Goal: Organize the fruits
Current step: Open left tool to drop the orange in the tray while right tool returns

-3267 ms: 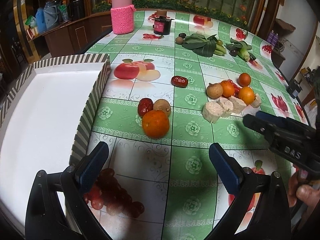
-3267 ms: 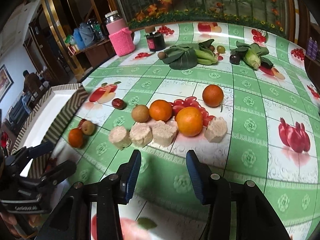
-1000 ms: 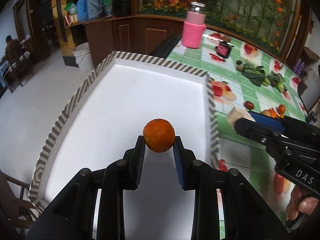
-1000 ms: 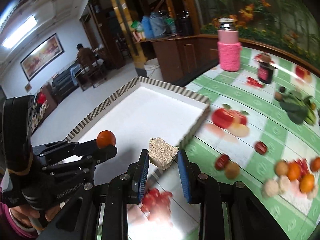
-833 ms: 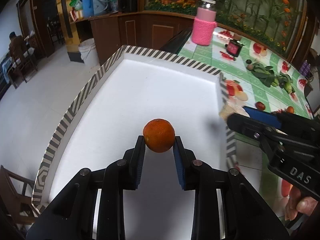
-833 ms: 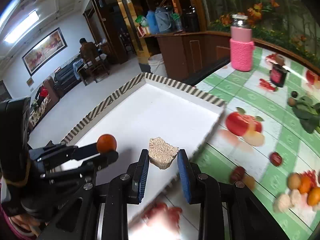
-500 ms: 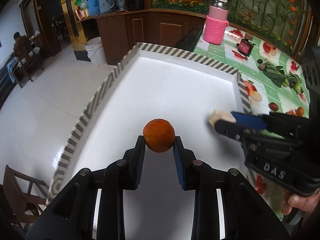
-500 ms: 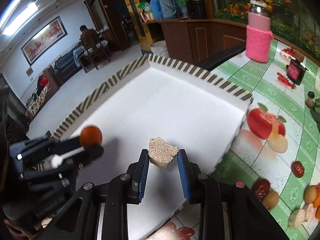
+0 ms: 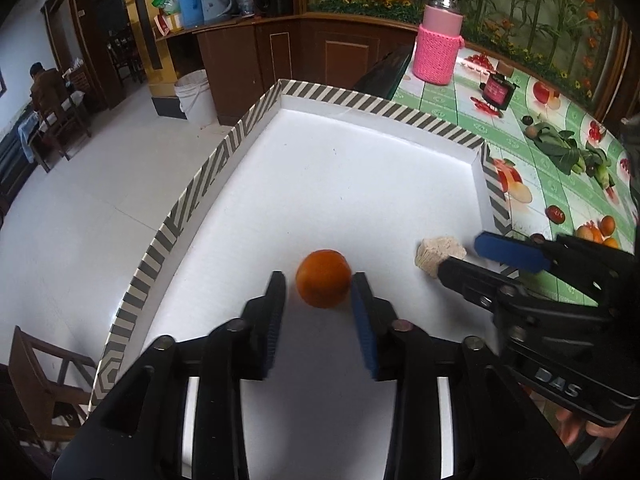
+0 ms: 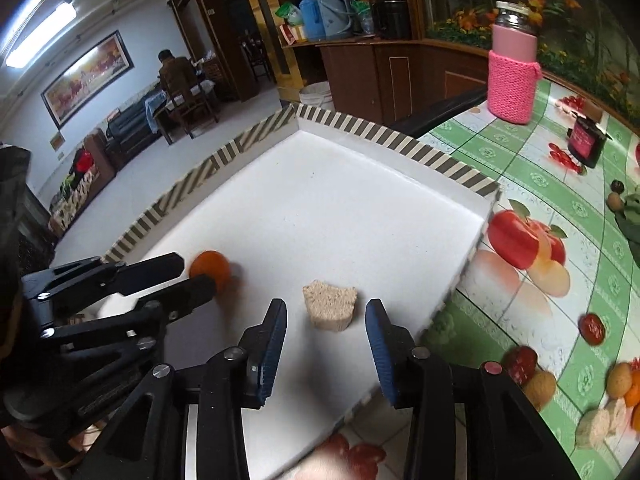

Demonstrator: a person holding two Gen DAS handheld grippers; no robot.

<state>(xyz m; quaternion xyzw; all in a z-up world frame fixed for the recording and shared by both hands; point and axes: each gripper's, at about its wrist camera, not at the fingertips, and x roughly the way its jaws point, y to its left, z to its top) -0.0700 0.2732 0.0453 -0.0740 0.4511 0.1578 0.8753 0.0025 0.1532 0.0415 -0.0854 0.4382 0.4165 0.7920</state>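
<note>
1. Your left hand-held gripper [image 9: 318, 304] has just been opening, pads off the orange [image 9: 323, 278] between them; your right hand-held gripper [image 10: 326, 344] likewise stands open around the beige chunk [image 10: 330, 310]; both lie in the white tray [image 9: 360, 108].
2. The round orange may roll if nudged while you withdraw.
3. Inside the tray: one orange, one chunk.

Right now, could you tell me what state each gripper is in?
Left gripper: jaws just opened, orange loose between them in the tray.
Right gripper: jaws just opened, beige chunk released.
</note>
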